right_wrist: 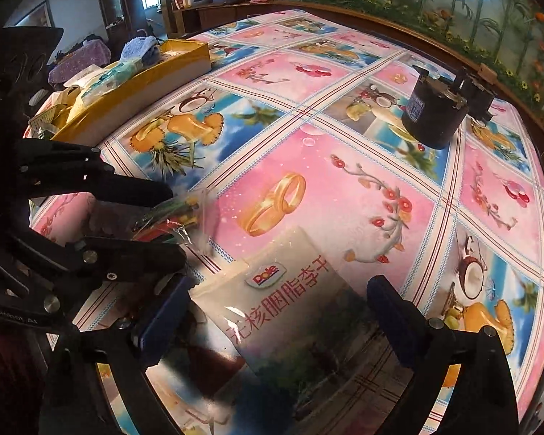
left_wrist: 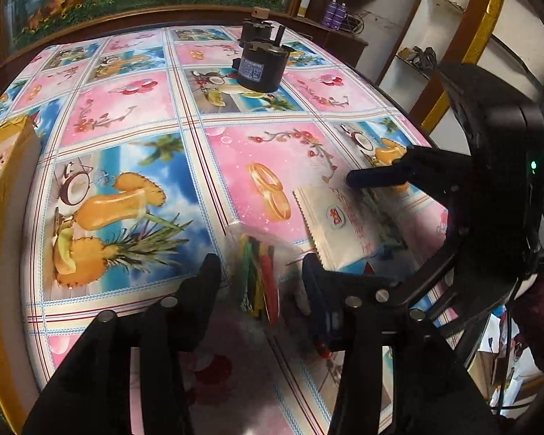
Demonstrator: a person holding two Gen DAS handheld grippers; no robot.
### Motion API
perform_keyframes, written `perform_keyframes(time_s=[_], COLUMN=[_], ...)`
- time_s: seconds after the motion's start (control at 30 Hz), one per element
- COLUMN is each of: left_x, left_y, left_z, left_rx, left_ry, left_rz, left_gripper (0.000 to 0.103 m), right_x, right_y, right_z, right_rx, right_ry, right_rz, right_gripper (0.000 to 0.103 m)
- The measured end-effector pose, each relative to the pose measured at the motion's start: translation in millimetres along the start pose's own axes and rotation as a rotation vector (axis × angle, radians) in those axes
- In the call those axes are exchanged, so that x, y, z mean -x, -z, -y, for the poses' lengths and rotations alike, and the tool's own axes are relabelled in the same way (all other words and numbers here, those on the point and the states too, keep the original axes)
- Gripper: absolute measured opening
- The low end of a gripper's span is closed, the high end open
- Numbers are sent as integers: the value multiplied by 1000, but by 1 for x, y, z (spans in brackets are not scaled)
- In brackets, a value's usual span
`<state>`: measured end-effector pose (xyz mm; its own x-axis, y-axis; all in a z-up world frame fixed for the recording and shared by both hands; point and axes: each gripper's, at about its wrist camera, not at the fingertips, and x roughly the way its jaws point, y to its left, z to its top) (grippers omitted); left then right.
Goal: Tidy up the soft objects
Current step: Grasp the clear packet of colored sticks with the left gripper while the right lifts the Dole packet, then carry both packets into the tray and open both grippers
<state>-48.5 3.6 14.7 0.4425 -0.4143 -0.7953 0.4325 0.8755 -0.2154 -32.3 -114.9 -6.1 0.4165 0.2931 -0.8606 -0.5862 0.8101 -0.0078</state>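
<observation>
Both grippers are working low over the table (left_wrist: pixel 134 108), the one with the loud fruit-and-rings tablecloth.

The left gripper (left_wrist: pixel 261 272) is sitting with its fingers apart, one on each side of a clear bag of coloured strips (left_wrist: pixel 259 272). The bag is lying between the fingers, but it's blurry there and I can't tell whether either pad is actually touching it. In the right wrist view the same bag (right_wrist: pixel 170 217) is showing at about 9 o'clock, between those two black fingers.

The right gripper (right_wrist: pixel 283 308) is also standing wide open, straddling a Dole snack pouch (right_wrist: pixel 290 290) that's lying flat on the cloth with red Chinese lettering facing up. The blue pads are sitting on either side of the pouch and aren't closing on it. From the left wrist view the pouch (left_wrist: pixel 337 217) is at roughly 3 o'clock, just beside the bag, with one finger of the right gripper reaching over its far edge.

A yellow tray (right_wrist: pixel 134 83) is sitting at around 10 o'clock in the right view, with wipes packets and a blue towel (right_wrist: pixel 139 49) piled in it. Two dark cylinders (left_wrist: pixel 261 65) are standing toward 12 o'clock in the left view, well apart from the bag and the pouch.
</observation>
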Motion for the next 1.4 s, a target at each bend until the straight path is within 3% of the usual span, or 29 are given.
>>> perform_keyframes(time_s=[0.1,0.13,0.2,0.23,0.4,0.63,1.03,1.4], left_x=[0,0,0,0,15,65,152,151], left_y=[-1,-1,0,0,2,7,39,47], left_z=[3,3,3,3,4,-14,-108,-177], left_rx=[-17,-16,-15,-11,12,93,309,435], left_ry=[-12,-8,-1,7,29,36,-131,-235], left_rz=[2,2,-3,-5,34,140,284,283], left_gripper=[44,40,17,16,15,15,15,15], right_x=[6,11,16,18,28,51,64,37], right_y=[5,7,11,12,17,7,-63,-144], right_z=[1,0,1,1,7,6,-59,-122], right_rx=[-21,-28,-53,-67,-165,-221,-145,-87], right_ry=[6,8,-1,-7,-48,-50,-160,-242], right_rz=[-6,-2,-6,-3,29,100,180,171], right_gripper=[90,81,77,75,69,68,68,68])
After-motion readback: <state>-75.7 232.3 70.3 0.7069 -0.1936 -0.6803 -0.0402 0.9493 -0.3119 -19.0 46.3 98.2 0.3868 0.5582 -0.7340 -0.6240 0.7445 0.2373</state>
